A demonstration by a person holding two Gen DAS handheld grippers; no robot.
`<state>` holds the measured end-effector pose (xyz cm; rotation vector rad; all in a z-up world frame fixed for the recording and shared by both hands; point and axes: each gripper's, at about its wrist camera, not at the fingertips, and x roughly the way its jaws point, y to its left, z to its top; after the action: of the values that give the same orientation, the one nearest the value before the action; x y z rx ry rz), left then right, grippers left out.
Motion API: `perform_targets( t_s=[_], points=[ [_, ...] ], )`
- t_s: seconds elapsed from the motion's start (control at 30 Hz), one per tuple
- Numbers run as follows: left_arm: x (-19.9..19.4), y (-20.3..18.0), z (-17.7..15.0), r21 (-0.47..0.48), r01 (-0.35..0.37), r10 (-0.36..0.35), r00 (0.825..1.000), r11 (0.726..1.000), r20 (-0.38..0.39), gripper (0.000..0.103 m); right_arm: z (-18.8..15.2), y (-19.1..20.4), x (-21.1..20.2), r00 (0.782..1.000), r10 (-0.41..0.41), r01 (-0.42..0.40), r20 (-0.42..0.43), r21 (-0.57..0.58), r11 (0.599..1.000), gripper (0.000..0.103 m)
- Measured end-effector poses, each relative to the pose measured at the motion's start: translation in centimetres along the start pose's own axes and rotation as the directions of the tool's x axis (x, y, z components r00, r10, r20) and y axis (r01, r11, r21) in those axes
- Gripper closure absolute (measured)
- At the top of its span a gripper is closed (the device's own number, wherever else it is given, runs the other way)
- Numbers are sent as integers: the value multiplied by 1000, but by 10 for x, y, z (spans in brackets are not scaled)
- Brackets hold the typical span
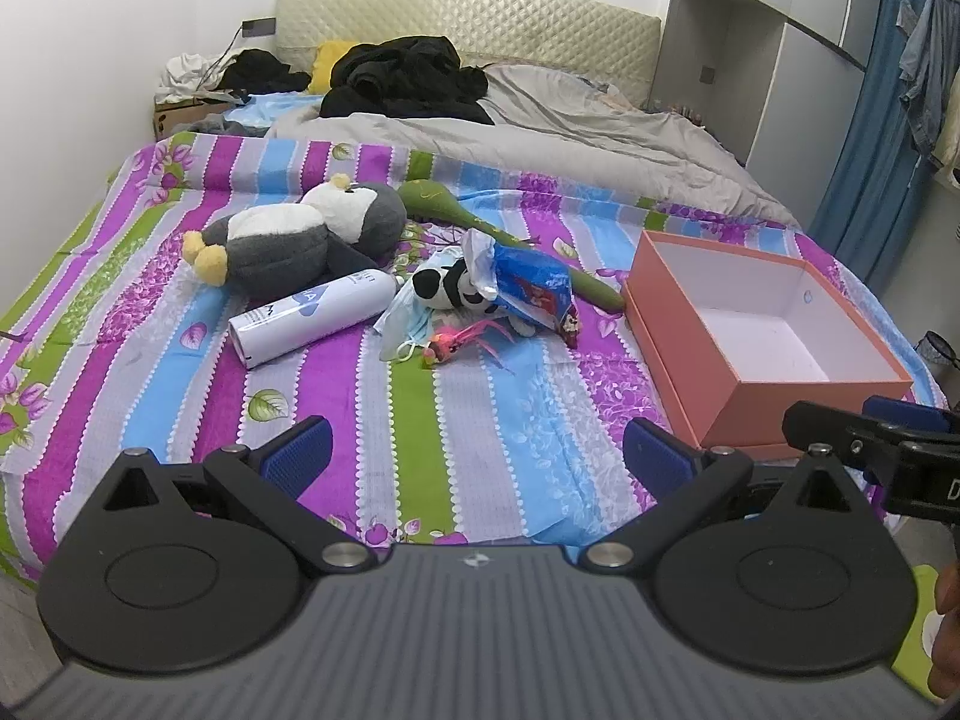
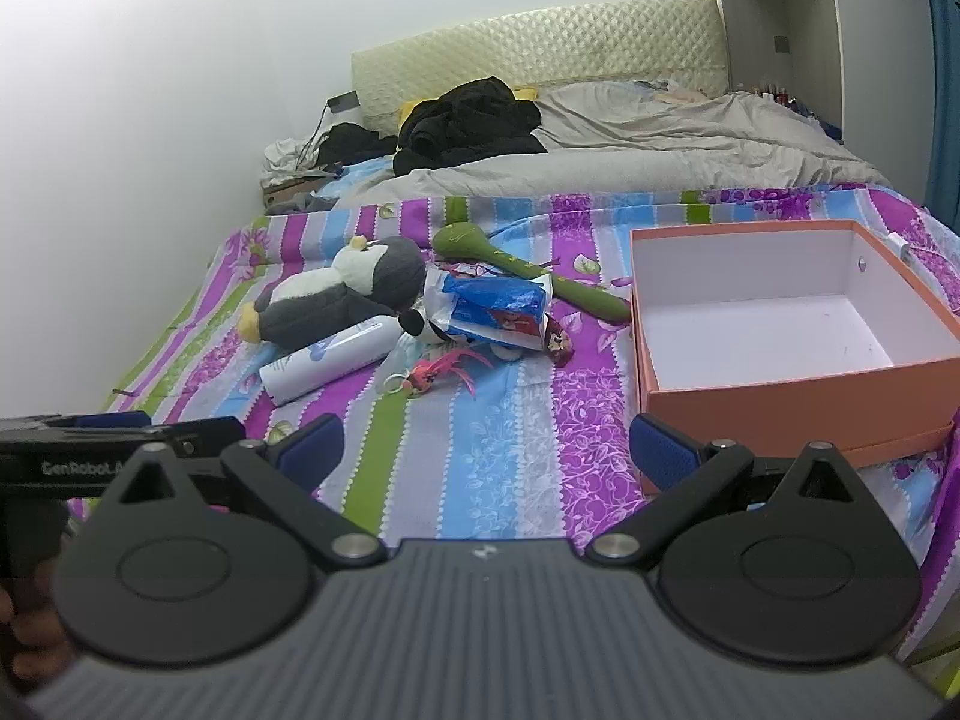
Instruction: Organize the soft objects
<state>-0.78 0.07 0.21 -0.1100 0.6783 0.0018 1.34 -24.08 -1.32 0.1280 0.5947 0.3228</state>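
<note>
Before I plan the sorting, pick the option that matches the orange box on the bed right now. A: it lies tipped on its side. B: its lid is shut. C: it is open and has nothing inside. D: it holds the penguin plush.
C: the orange box sits upright with no lid on it and its white interior bare, while the penguin plush lies apart on the bedsheet.
</note>
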Motion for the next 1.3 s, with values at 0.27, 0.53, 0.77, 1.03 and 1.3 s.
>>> perform_targets(
  t_s=[0.27,0.53,0.77,1.03,1.3],
  points=[
    [2,-1,1,0,2,-2,1000,1000,-6,0,1,-1,-1,1000,-5,5,1,-1,1000,0],
    [3,0,0,-5,2,-2,1000,1000,-3,0,1,-2,0,1000,5,-5,-7,-1,1000,0],
    [4,0,0,-5,16,-16,1000,1000,-12,0,1,-3,0,1000,1,-1,-6,12,1000,0],
    [8,-2,1,-3,17,-18,1000,1000,-19,0,1,-8,-2,1000,11,-11,0,33,999,0],
    [15,-7,2,8,16,-15,999,1000,-31,0,0,-11,-2,1000,9,-9,-3,44,999,0]
  ],
)
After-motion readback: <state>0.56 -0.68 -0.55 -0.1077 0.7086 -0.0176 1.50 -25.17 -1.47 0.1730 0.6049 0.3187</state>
